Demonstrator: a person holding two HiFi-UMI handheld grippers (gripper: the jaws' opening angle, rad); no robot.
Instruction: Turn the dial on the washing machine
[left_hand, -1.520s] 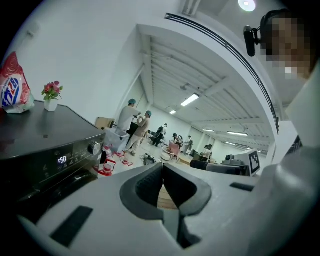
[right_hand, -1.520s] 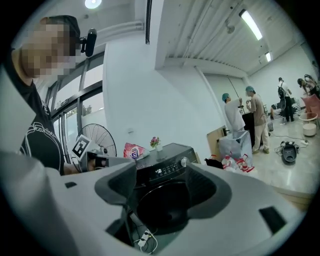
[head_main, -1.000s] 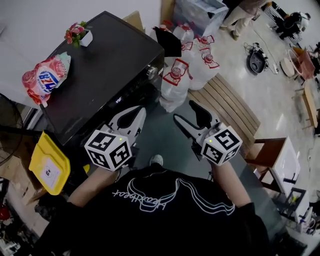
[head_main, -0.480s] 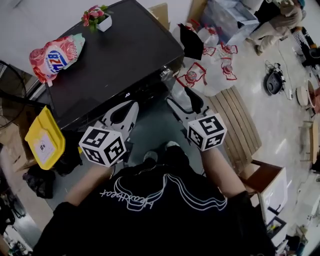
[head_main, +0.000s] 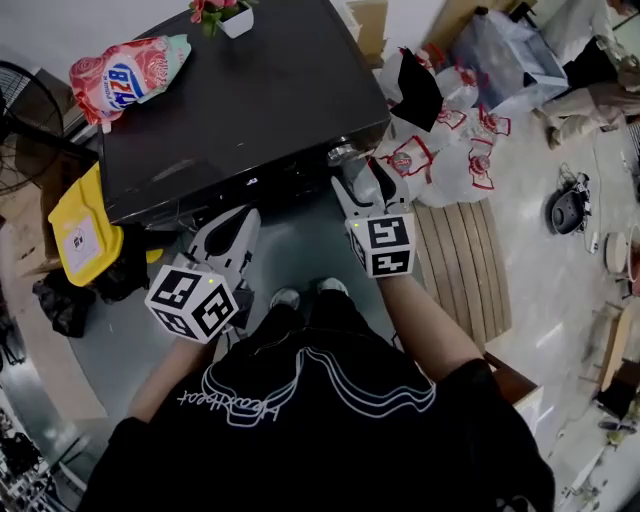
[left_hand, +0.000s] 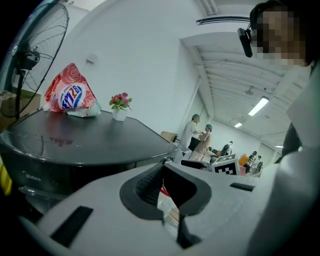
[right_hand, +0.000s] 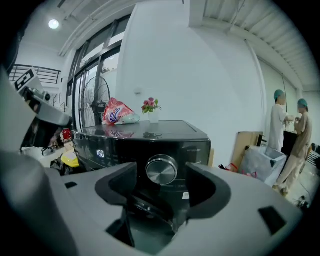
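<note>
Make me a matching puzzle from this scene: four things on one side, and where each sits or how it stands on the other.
Things:
1. dial
2. detergent bag
3. left gripper
4. right gripper

Places and states:
A. jaws shut
B. jaws open, gripping nothing
C. lying on top of the washing machine
D. on the washing machine's front panel

Pairs: 1-D, 2-C, 3-A, 4-B

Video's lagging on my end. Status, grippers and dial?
Right gripper open, lined up on dial, not yet gripping. Left gripper shut, empty. Nothing in the way.
</note>
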